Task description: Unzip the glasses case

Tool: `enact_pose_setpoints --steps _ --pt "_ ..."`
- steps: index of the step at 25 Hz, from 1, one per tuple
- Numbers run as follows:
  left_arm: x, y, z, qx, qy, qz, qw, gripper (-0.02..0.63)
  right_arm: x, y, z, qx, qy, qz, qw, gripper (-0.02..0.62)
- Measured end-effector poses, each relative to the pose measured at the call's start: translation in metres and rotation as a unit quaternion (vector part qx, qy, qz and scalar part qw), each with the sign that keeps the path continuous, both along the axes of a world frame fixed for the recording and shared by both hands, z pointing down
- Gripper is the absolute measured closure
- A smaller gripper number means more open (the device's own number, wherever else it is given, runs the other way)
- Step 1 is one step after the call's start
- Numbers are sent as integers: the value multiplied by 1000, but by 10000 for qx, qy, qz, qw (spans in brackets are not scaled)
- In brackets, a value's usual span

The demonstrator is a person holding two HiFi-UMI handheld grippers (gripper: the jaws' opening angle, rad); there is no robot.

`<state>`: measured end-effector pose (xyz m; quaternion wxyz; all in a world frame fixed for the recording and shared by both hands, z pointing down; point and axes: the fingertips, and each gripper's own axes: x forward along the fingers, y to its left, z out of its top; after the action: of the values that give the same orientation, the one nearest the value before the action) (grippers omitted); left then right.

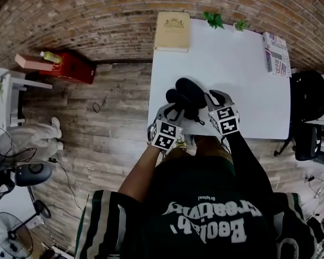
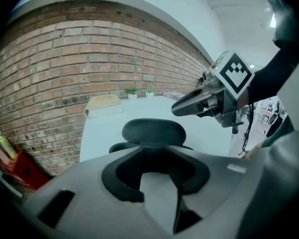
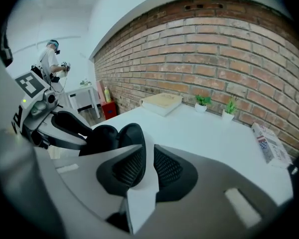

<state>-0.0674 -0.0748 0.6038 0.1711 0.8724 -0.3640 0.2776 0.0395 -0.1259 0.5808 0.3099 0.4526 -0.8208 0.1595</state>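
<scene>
- The case [image 1: 188,93] sits open on the white table [image 1: 243,85], at its near edge, with its two halves spread. What is in its dark inside cannot be made out.
- The left gripper [image 2: 157,176] is just left of the case, its jaws apart with only bare table between them.
- The right gripper [image 3: 145,166] is just right of the case, its jaws a narrow gap apart, gripping nothing.
- A book [image 1: 171,31] lies well beyond the case.
</scene>
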Motion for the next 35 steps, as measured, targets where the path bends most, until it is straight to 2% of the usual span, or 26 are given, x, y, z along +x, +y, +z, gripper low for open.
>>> enact_pose_setpoints --steps 7,13,17,22,26,31,35 --pt "-5 -19 -53 603 134 -378 9974 466 17 3 -53 753 -125 50 9971 514" --pt "-2 -24 -124 1405 219 -725 9872 433 32 5 -118 1732 -193 -169 9846 512" --pt "6 -15 -182 2076 300 -841 9741 437 46 10 -168 2285 -489 -346 9717 499" --pt "8 6 -250 2818 437 -1286 9498 437 58 37 -221 2650 -981 -317 9587 483" --pt "11 31 -283 3032 513 -1523 9393 434 68 66 -238 2766 -1136 -343 9536 472" --pt "16 64 -292 3007 532 -1743 9362 435 77 92 -242 2808 -1329 -437 9495 463" --pt "17 77 -300 3144 582 -1813 9300 436 74 104 -245 2853 -1445 -516 9461 457"
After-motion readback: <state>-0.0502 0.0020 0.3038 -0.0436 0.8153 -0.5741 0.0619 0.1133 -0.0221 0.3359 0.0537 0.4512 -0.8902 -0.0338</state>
